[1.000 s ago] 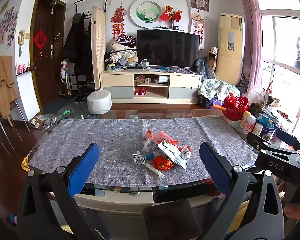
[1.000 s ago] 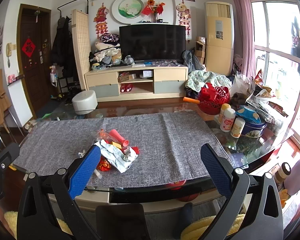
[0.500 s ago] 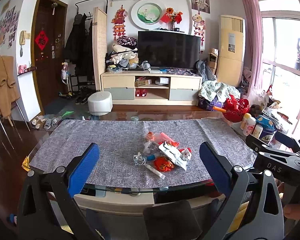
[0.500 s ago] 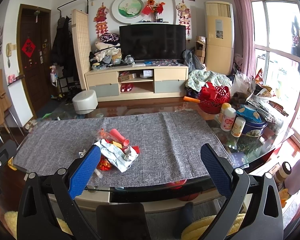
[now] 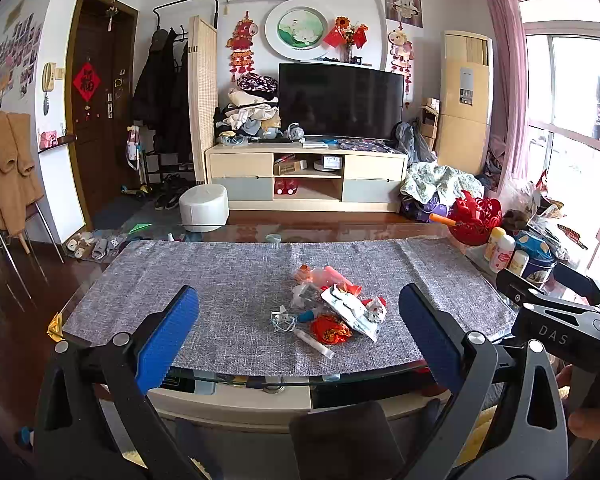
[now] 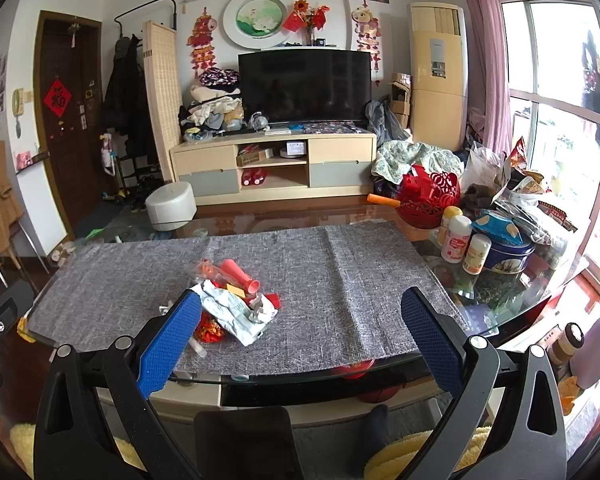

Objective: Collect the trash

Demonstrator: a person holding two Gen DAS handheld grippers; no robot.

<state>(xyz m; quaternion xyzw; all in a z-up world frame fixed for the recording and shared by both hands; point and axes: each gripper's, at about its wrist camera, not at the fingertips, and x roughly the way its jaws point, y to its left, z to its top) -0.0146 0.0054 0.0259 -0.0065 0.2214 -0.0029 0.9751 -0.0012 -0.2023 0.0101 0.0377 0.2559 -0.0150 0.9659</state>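
A pile of trash [image 5: 332, 306] lies on the grey table mat [image 5: 204, 280]: crumpled white wrappers, red and orange plastic pieces, a small clear tube. It also shows in the right wrist view [image 6: 232, 300], left of centre. My left gripper [image 5: 298, 338] is open and empty, held before the table's near edge with the pile between its blue pads. My right gripper [image 6: 300, 340] is open and empty, with its left pad [image 6: 168, 346] in front of the pile's left side. The right gripper's body [image 5: 556, 316] shows at the right of the left wrist view.
The glass table [image 6: 496, 300] carries bottles [image 6: 458, 240], a blue tin [image 6: 508, 252], a red basket [image 6: 428, 196] and bags at its right end. A white stool [image 5: 204, 208] and a TV cabinet [image 5: 306, 178] stand beyond. A chair back [image 6: 244, 440] sits below the grippers.
Both grippers have stayed open and almost still; the views have shifted only slightly, and the trash pile has not moved.
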